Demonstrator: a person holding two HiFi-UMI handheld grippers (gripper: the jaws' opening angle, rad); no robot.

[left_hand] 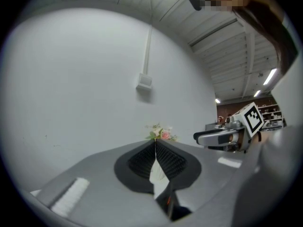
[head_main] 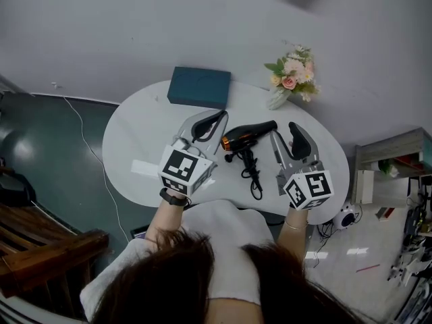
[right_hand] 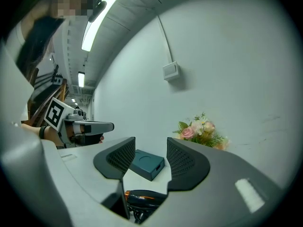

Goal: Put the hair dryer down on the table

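Observation:
The black hair dryer (head_main: 250, 138) with an orange band lies on the white oval table (head_main: 135, 133), its cord (head_main: 254, 175) curled toward me. It sits between my two grippers, touched by neither. My left gripper (head_main: 220, 118) hovers just left of the nozzle end, its jaws shut with nothing between them (left_hand: 155, 143). My right gripper (head_main: 287, 131) is just right of the dryer; its jaws stand open and empty (right_hand: 150, 143). The right gripper view shows the dryer (right_hand: 142, 197) low, beneath and behind the pads.
A teal box (head_main: 199, 86) lies at the table's far edge, also in the right gripper view (right_hand: 147, 163). A flower bouquet (head_main: 291, 76) stands at the far right. A white strip (head_main: 145, 169) lies near the left edge. Dark wooden furniture (head_main: 40, 241) stands left; a shelf (head_main: 391, 157) right.

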